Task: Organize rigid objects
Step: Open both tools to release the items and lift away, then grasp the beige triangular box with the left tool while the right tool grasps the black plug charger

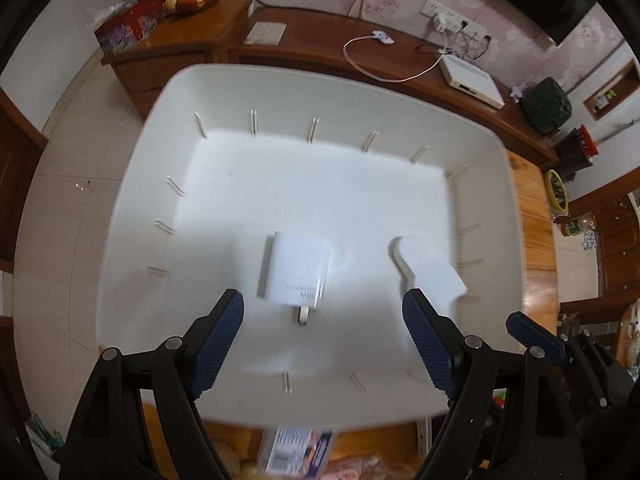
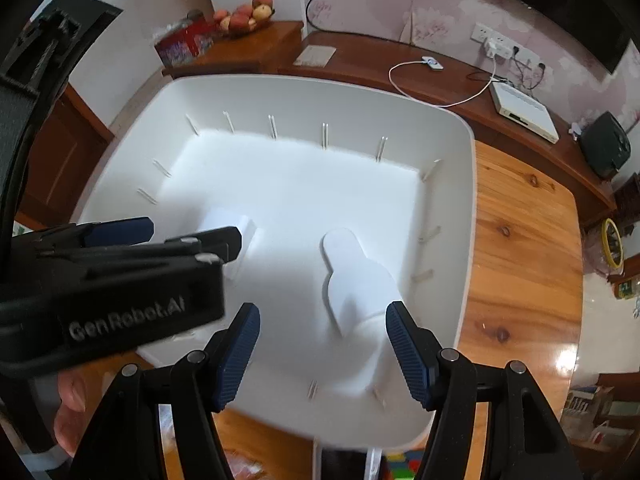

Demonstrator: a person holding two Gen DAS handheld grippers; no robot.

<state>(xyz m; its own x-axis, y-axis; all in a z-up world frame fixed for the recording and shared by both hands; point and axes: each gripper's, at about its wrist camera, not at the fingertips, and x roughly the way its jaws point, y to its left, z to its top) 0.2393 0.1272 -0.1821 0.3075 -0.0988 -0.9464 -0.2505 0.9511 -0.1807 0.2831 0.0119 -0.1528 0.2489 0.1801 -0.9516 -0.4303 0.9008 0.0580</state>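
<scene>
Blue-padded fingers of my left gripper [image 1: 322,322] fill the bottom of its view, spread wide and grasping nothing; the right gripper [image 2: 322,330] is spread the same way, also empty. Both hover over the near part of the white bin [image 1: 360,88], which sits on the wooden table [image 2: 520,240].

Two things lie on the bin's floor. One is a white charger block [image 1: 295,269], flat on its side with its metal prong pointing back toward me, just ahead of the left gripper's gap. One is a white bottle-shaped piece [image 2: 356,280] — I cannot tell exactly what it is — lying on its side with its wider end between the right gripper's spread fingers, though I see no contact. The two objects are apart, the charger to the left of the other.

I judge the step in hand to be either a release just made into the bin or an approach to pick; the frames alone do not settle it. If picking, the left gripper would need to descend and straddle the charger's flat faces, clear of the prong — both white objects sit low against the white floor, so edges are hard to read.
</scene>
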